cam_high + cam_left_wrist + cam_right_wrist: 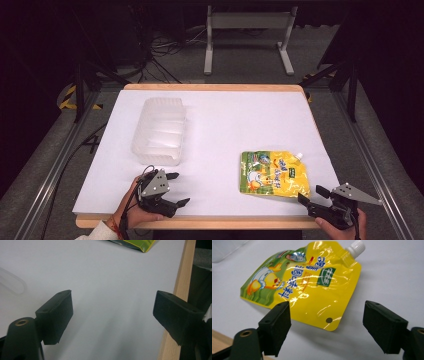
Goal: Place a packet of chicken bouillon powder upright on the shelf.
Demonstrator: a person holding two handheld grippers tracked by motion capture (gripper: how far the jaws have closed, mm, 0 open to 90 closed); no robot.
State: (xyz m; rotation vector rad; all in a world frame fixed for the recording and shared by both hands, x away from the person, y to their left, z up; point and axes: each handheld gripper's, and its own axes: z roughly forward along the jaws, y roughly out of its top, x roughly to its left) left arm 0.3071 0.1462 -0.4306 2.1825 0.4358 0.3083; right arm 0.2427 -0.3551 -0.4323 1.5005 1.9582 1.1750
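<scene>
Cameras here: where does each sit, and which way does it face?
High view: above the near edge, facing forward-down on the white table; both hands, left gripper, right gripper.
Left gripper view: rides that gripper, along open jaws over bare table.
Right gripper view: along open jaws at the yellow spouted pouch.
Shared: pouch, translucent plastic bin.

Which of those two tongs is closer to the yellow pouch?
The right tongs, by the table's near right corner: the yellow pouch lies just ahead of their open jaws. The left tongs sit well off to its left.
</scene>
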